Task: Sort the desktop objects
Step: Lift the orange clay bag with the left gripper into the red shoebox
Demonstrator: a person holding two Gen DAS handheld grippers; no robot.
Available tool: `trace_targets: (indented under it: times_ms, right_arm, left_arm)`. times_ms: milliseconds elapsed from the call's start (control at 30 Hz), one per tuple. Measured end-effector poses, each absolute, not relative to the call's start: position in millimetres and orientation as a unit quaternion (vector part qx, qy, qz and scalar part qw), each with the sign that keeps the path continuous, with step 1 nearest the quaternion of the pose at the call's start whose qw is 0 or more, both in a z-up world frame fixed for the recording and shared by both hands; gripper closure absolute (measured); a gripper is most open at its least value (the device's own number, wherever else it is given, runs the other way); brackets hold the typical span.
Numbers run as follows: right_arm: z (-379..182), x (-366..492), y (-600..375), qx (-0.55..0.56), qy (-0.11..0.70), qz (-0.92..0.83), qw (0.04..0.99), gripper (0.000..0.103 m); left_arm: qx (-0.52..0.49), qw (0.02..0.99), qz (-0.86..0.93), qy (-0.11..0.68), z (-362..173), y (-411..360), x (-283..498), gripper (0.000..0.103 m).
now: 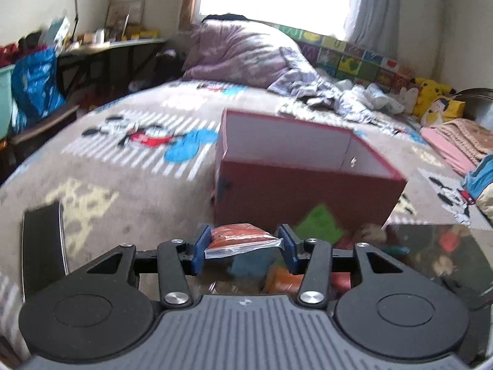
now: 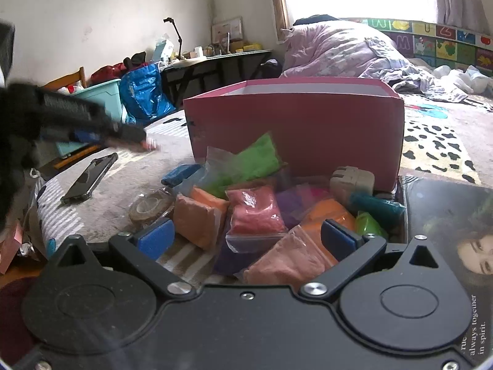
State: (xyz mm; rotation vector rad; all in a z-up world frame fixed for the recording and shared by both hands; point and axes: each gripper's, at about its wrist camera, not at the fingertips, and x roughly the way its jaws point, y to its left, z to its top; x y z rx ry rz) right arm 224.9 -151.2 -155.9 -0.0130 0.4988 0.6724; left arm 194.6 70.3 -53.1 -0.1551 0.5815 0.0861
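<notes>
My left gripper [image 1: 243, 248] is shut on a clear bag of red-orange clay [image 1: 238, 236] and holds it above the pile, in front of the open red box [image 1: 308, 191]. In the right wrist view the left gripper [image 2: 148, 143] is a blurred dark shape at the left, in the air. My right gripper [image 2: 246, 239] is open and empty, low over a pile of clay bags: a red bag [image 2: 255, 211], orange bags [image 2: 200, 215], a green bag [image 2: 246, 163]. The pink-red box [image 2: 295, 132] stands just behind the pile.
A phone [image 2: 91, 178] and a tape roll [image 2: 151, 206] lie on the blanket left of the pile. A glossy magazine [image 2: 446, 231] lies at the right. A beige block toy [image 2: 351, 180] and a teal tube [image 2: 377, 206] sit by the box. Bedding is heaped behind.
</notes>
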Motion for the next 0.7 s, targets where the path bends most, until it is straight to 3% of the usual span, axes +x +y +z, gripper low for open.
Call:
trace_targets:
  times_ms: [367, 700]
  right_arm:
    - [-152.3, 228.5, -157.8, 0.004, 0.235, 0.314, 0.920, 0.001]
    - [-160.0, 233.0, -155.2, -0.018, 0.238, 0.311, 0.920, 0.001]
  left_arm:
    - [-0.054, 0.967, 0.001, 0.248, -4.7, 55.1, 269.4, 0.056]
    - [-0.061, 0.950, 0.007, 0.307, -35.3, 53.3, 372.9, 0.056]
